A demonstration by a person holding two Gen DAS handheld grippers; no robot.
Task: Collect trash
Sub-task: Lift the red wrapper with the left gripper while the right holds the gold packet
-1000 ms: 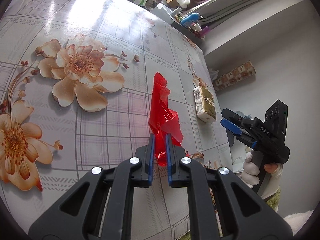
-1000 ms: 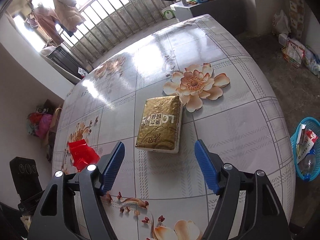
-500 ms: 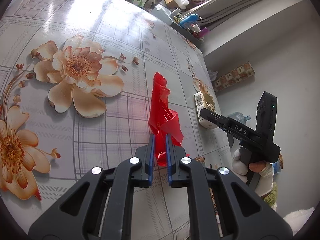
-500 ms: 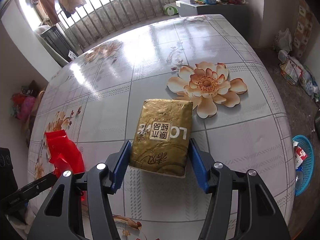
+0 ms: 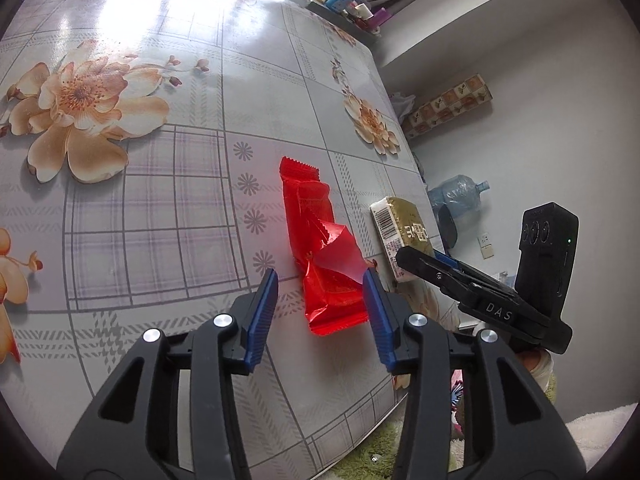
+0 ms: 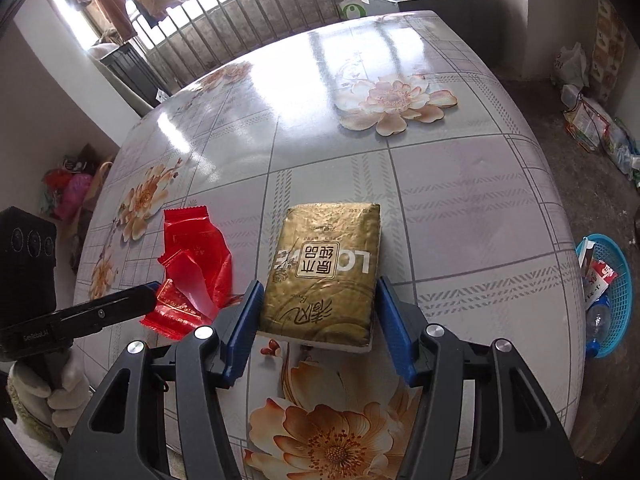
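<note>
the gold tissue pack [image 6: 325,274] lies near the table's [image 6: 460,184] rim, bare cloth beyond it. right gripper [image 6: 316,326], angled down, clamps its sides. beside it, left gripper [image 5: 320,312] jaws are opening around the red wrapper [image 5: 320,256].

basket [image 6: 618,304] cut off, contents unclear

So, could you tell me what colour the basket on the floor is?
Blue basket, clearest in the right wrist view.
</note>
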